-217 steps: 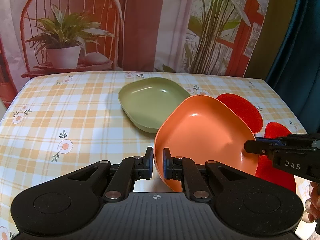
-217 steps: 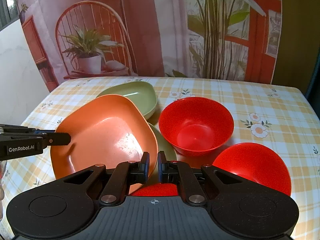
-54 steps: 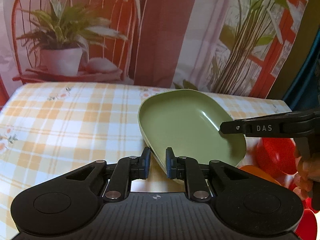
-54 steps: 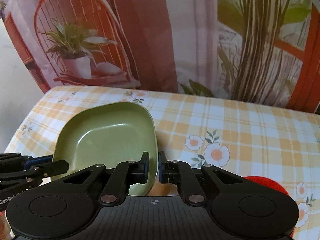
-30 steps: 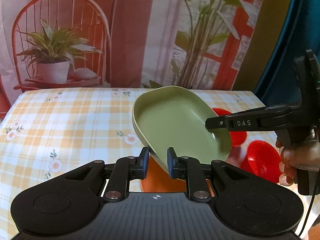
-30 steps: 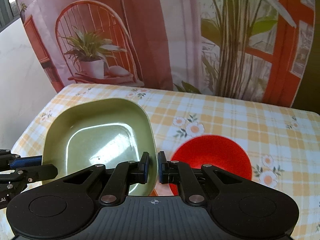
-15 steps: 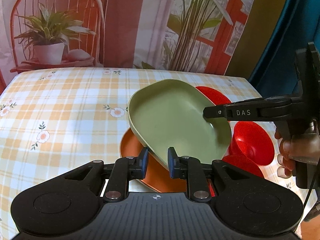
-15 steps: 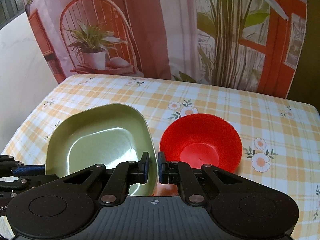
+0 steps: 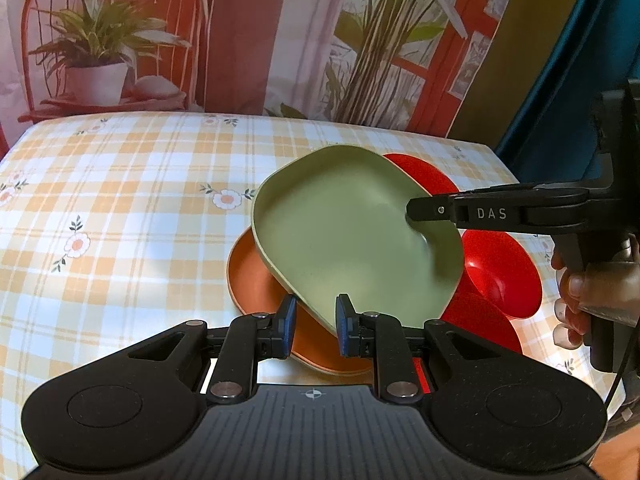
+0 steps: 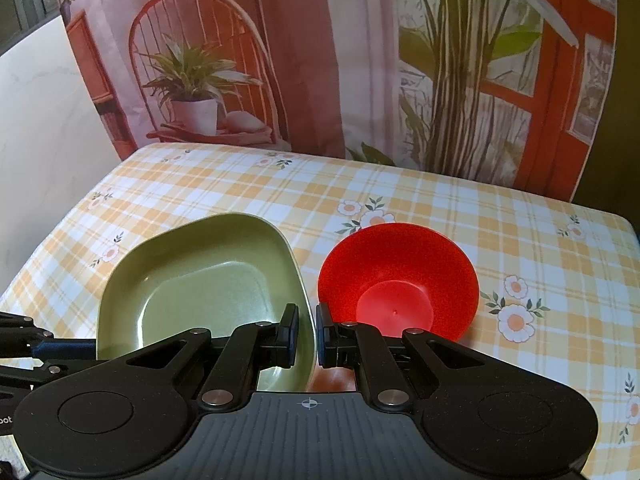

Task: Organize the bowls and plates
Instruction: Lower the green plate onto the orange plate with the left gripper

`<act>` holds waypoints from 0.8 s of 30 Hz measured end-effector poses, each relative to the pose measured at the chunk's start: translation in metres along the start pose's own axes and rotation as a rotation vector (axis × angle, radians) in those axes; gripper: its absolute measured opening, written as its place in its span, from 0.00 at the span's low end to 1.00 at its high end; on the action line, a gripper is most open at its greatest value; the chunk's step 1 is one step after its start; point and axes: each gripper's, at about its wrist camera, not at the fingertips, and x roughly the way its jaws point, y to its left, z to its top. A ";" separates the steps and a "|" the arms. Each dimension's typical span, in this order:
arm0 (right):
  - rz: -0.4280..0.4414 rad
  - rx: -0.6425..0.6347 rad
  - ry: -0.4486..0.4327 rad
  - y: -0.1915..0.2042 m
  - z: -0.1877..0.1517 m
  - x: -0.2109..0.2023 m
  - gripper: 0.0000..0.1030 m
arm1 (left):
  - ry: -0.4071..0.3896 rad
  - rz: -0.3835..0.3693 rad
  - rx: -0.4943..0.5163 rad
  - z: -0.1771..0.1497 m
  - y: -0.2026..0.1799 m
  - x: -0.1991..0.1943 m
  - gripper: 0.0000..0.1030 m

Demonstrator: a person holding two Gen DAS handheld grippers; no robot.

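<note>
The green plate [image 9: 352, 236] hangs tilted over the orange plate [image 9: 256, 280], carried between 2 grippers, 1 on each side, which keeps so wide and shallow a dish from tipping. In the left wrist view the left gripper [image 9: 316, 322] sits at the lower centre of the frame with the plate's near rim between its fingers [image 9: 287, 326]; a gap shows on either side of the rim, so I judge the hold there loose. From the right edge of that frame the right gripper [image 9: 416, 212] reaches in and meets the plate's far rim. In the right wrist view its fingers [image 10: 290, 334] are pinching the rim near the lower centre, 1 inside the plate and 1 outside.

The orange plate lies flat on the checked bench [image 9: 120, 200] below, showing at centre left of the left view. The green one seems meant to nest in it, stacking like with like. 3 red bowls crowd the right side of that view: 1 [image 9: 420, 170] behind the green plate, 1 [image 9: 504, 272] just right of it, 1 [image 9: 480, 322] lower down. They look not yet stacked.
</note>
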 end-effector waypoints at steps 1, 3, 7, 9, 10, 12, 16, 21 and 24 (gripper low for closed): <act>0.001 -0.004 -0.001 0.000 0.000 0.000 0.09 | 0.002 0.000 -0.001 0.000 0.000 0.000 0.22; 0.004 -0.011 0.000 0.001 0.001 0.003 0.09 | 0.008 0.002 -0.004 -0.001 -0.001 0.002 0.22; 0.000 -0.014 0.007 0.001 0.000 0.010 0.09 | 0.021 0.003 -0.006 -0.004 -0.002 0.005 0.22; 0.000 -0.010 0.008 0.001 -0.001 0.012 0.09 | 0.021 0.007 -0.008 -0.004 -0.001 0.006 0.22; 0.000 -0.009 0.007 0.001 -0.001 0.013 0.09 | 0.021 0.008 -0.009 -0.004 0.000 0.006 0.22; 0.002 -0.014 0.003 0.002 -0.001 0.015 0.09 | 0.022 0.014 -0.008 -0.004 0.001 0.007 0.22; 0.002 -0.026 0.005 0.006 0.000 0.019 0.09 | 0.026 0.025 -0.013 -0.004 0.004 0.008 0.22; 0.000 -0.042 0.027 0.009 -0.003 0.029 0.09 | 0.038 0.028 -0.026 -0.008 0.008 0.011 0.22; 0.000 -0.045 0.031 0.011 -0.007 0.032 0.09 | 0.042 0.035 -0.022 -0.010 0.008 0.012 0.22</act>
